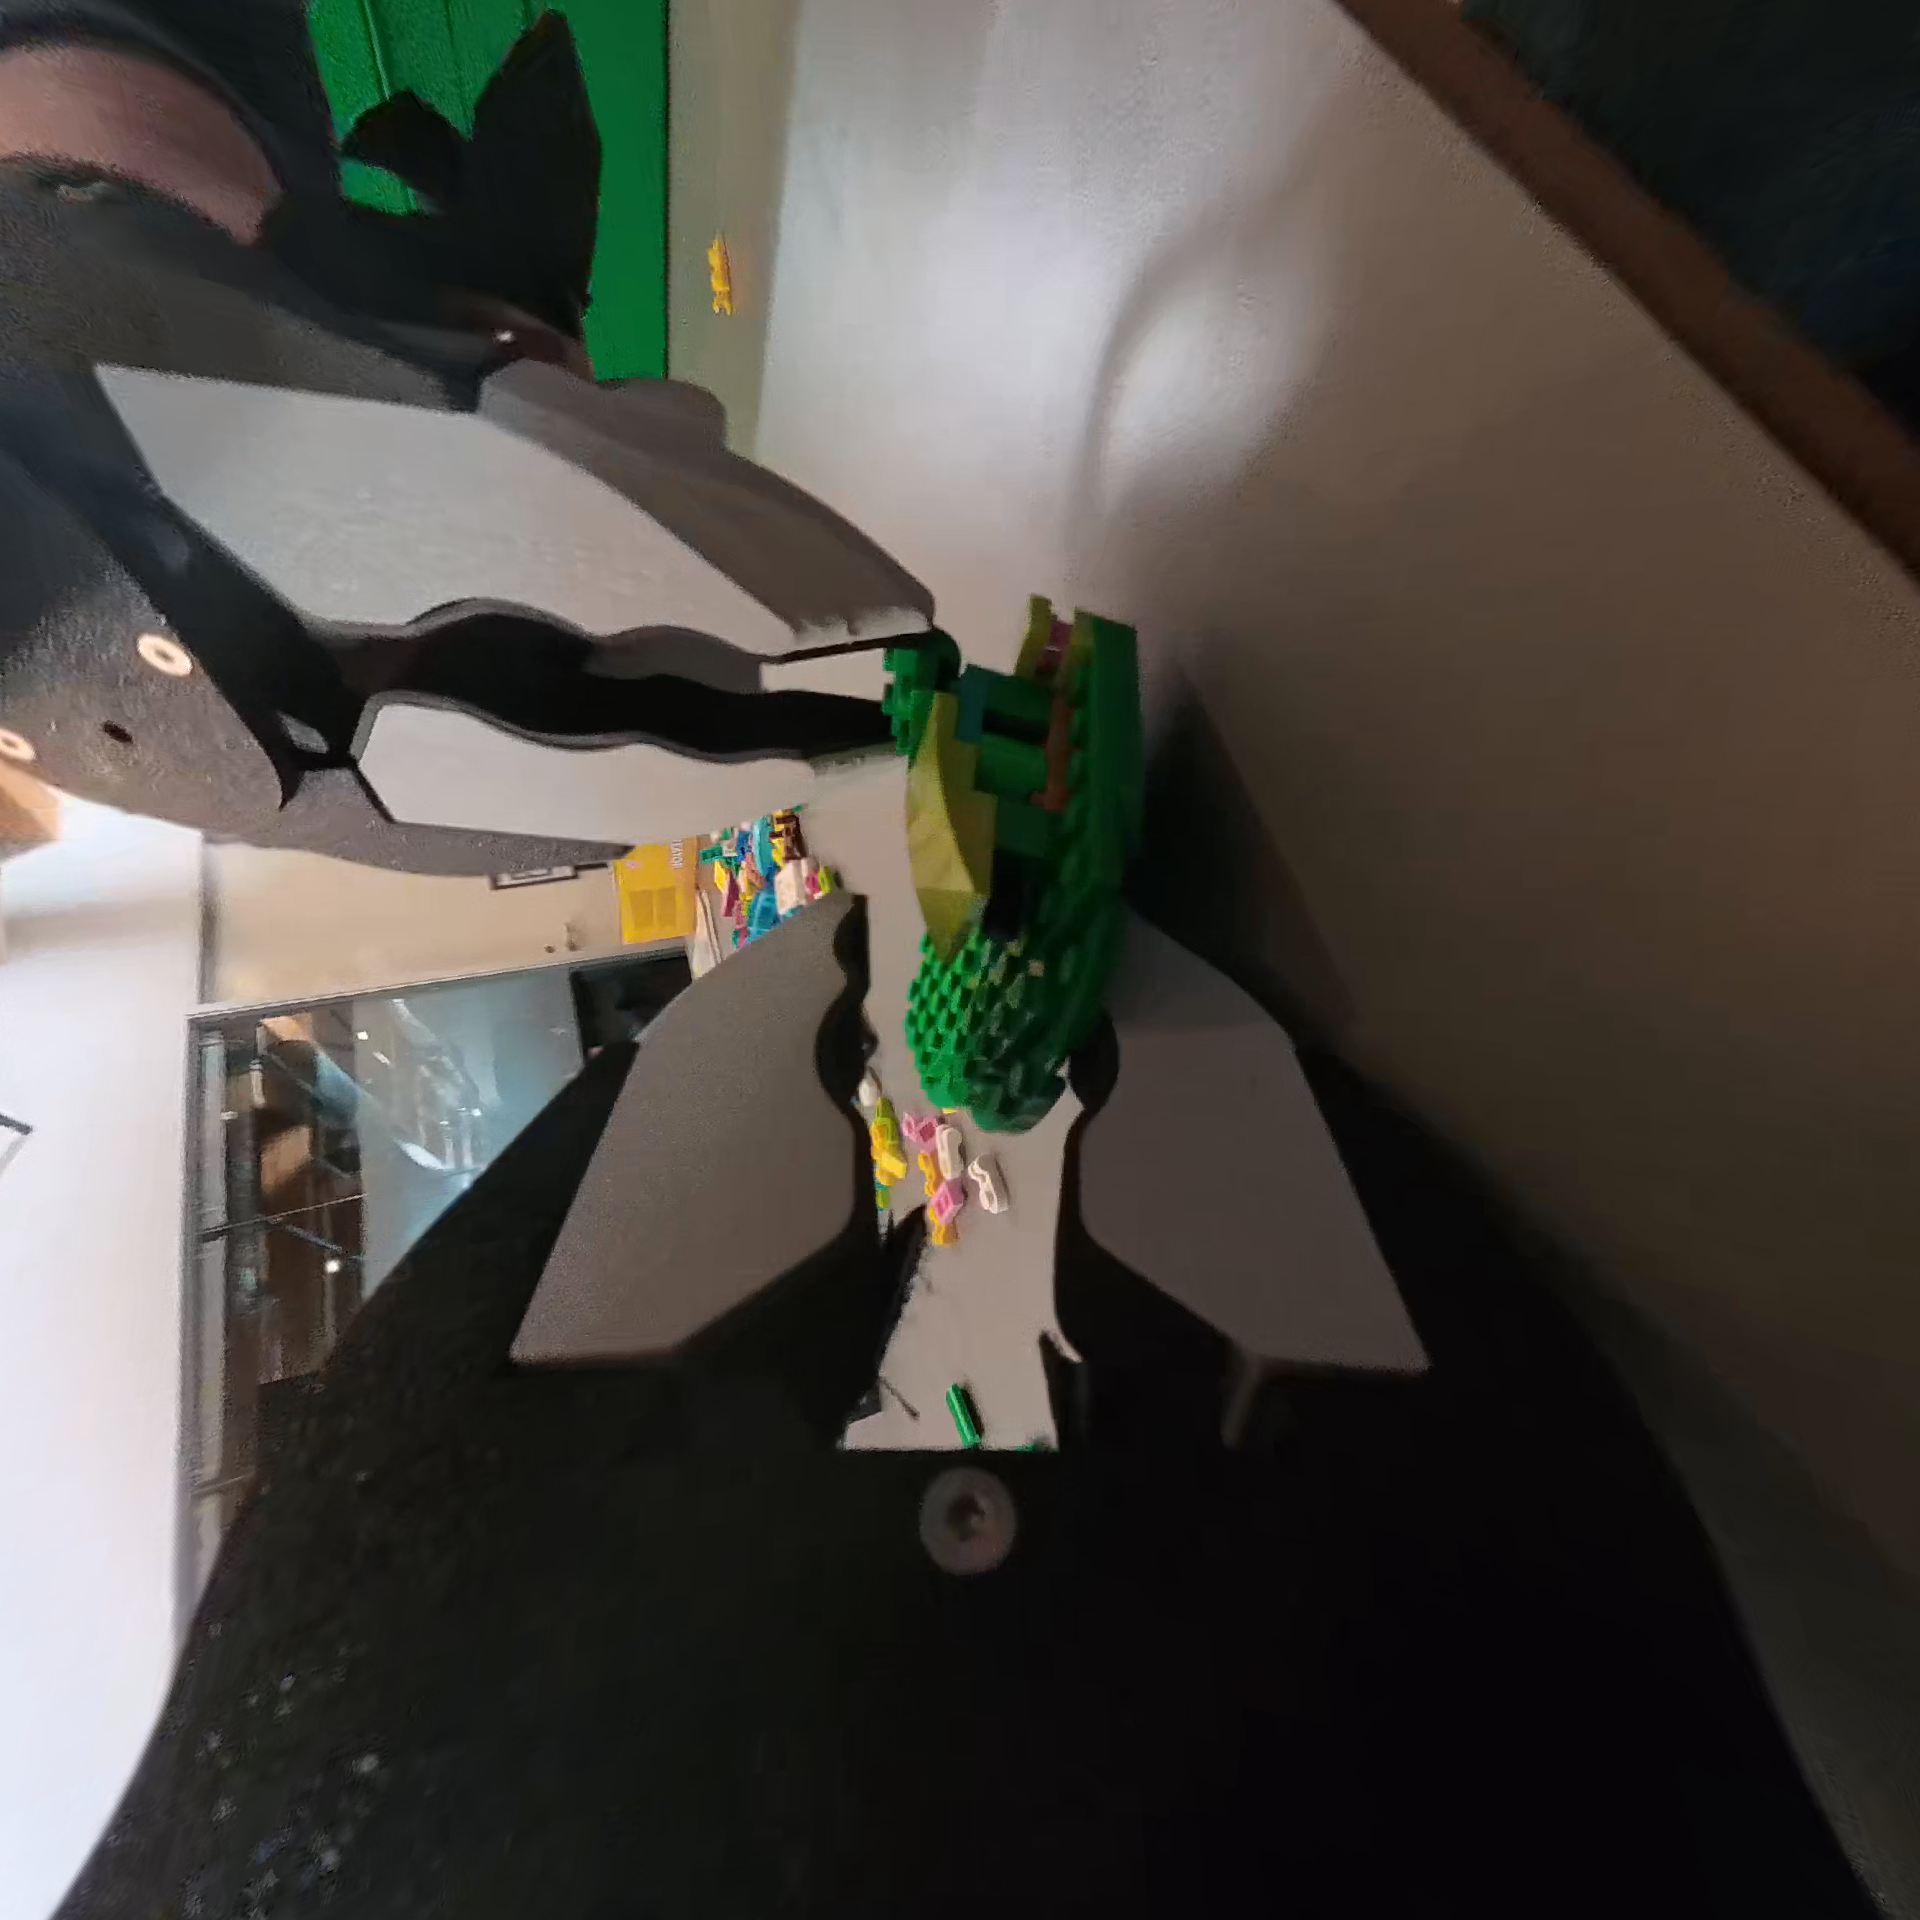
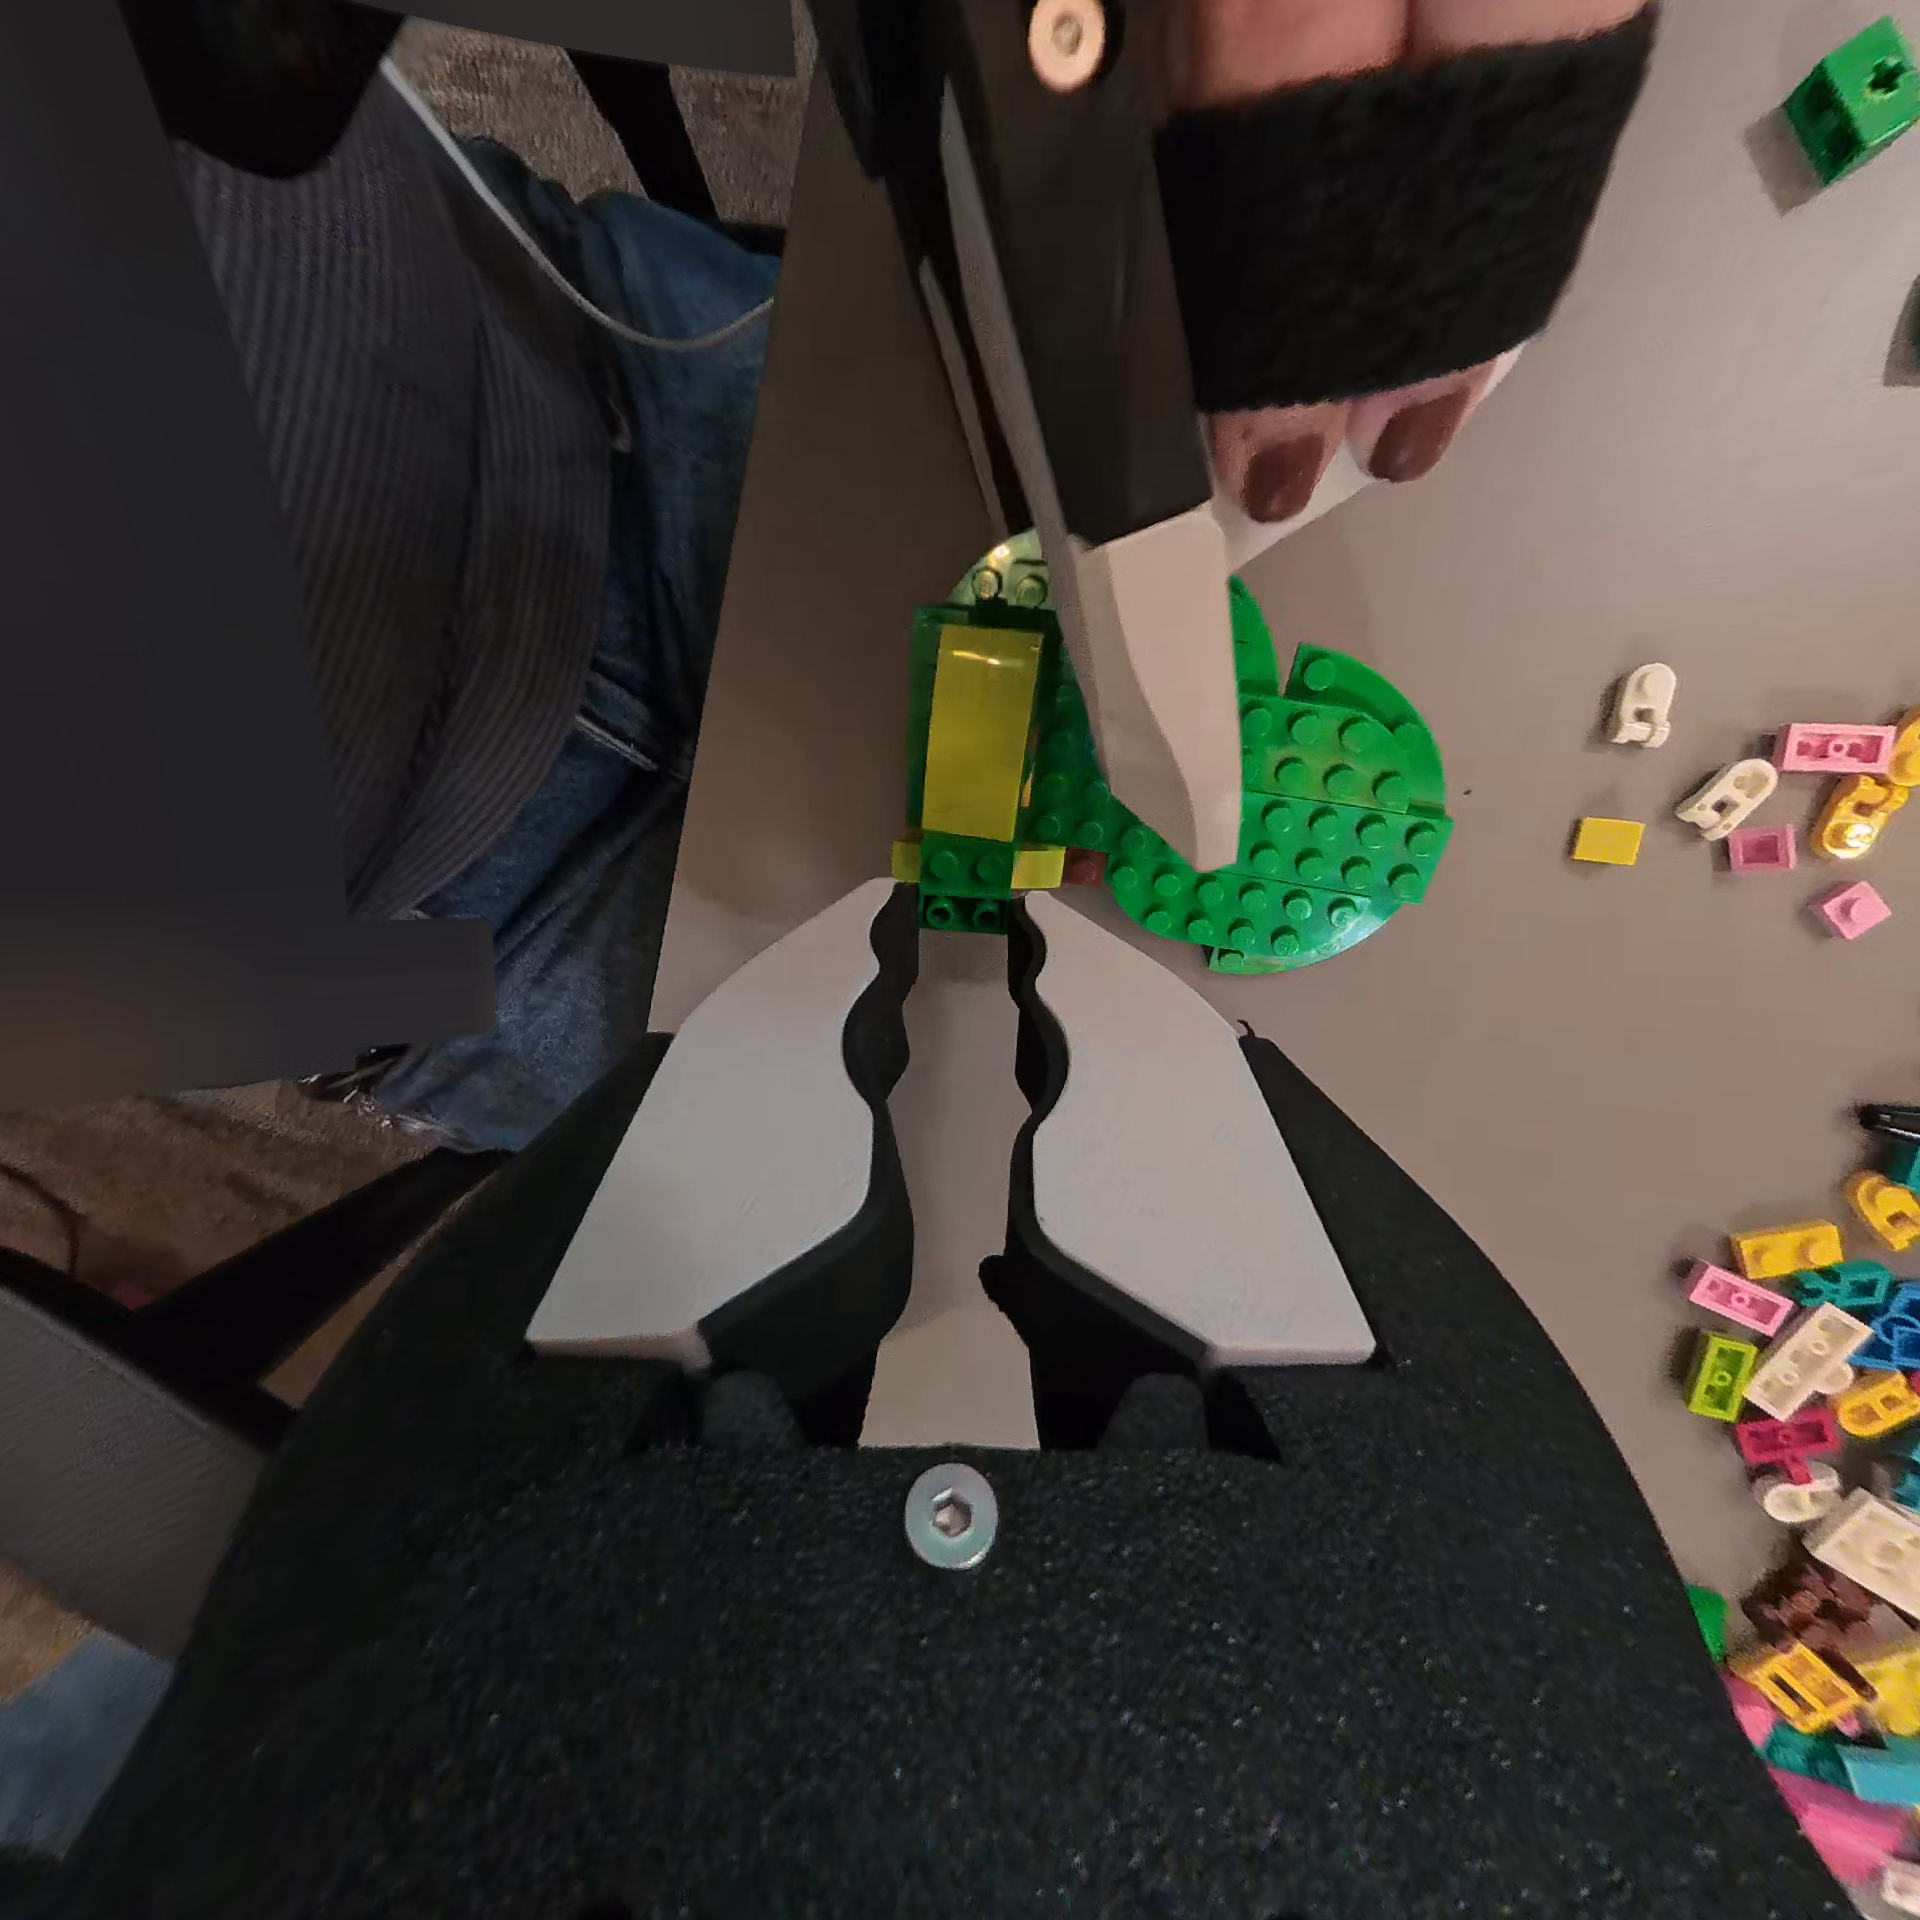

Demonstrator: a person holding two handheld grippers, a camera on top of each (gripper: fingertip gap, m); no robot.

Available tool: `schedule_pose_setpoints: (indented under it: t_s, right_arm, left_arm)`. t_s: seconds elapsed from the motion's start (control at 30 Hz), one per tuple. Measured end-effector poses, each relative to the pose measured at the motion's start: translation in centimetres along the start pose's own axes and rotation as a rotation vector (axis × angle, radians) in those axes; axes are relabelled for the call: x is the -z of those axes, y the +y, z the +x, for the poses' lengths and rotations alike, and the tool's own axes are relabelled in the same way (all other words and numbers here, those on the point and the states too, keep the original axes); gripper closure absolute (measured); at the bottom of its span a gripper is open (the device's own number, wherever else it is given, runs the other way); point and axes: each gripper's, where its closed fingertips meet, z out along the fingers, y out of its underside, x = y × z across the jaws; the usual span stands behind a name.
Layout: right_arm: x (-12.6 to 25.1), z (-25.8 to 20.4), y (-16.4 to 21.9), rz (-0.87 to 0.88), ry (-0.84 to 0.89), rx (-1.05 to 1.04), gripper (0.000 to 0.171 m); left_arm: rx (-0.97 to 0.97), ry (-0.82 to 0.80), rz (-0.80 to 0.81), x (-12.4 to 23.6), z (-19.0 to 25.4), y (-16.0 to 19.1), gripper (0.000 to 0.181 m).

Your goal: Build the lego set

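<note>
person's striped sleeve [image 2: 395, 520] at far left, off the grey desk [image 2: 1558, 520]. right tool [image 2: 966, 914] clamped on the small green brick [image 2: 964, 912] at the near end of the green lego build [image 2: 1320, 821], under its yellow-green curved piece [image 2: 982, 748]. left tool [image 1: 977, 997] clamped on the round baseplate's edge, build lifted and tilted. loose coloured bricks [image 2: 1808, 1340] scattered on desk at right, one green cube [image 2: 1855, 104] apart near top.

Grey table [image 2: 1558, 540], scattered bricks [image 2: 1808, 1340]
</note>
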Motion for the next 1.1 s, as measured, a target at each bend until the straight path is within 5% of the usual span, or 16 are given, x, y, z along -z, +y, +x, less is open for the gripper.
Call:
schedule_pose_setpoints:
  t_s: [0.13, 0.33, 0.67, 1.1]
  right_arm:
    - [0.1, 0.4, -0.2, 0.050, 0.032, -0.001, 0.155]
    - [0.0, 0.4, -0.2, 0.095, 0.049, -0.002, 0.155]
    - [-0.4, -0.5, -0.1, 0.125, 0.146, -0.038, 0.155]
    - [13.1, 0.2, -3.9, -0.317, 0.054, -0.009, 0.155]
  left_arm:
    - [0.030, 0.058, 0.032, 0.4, -0.3, -0.1, 0.128]
    - [0.073, 0.105, 0.076, 0.9, 0.1, 0.0, 0.132]
    - [0.018, 0.011, 0.024, 0.9, 0.6, 0.5, 0.171]
    - [0.380, -0.485, 0.176, 3.0, -10.4, -1.1, 0.173]
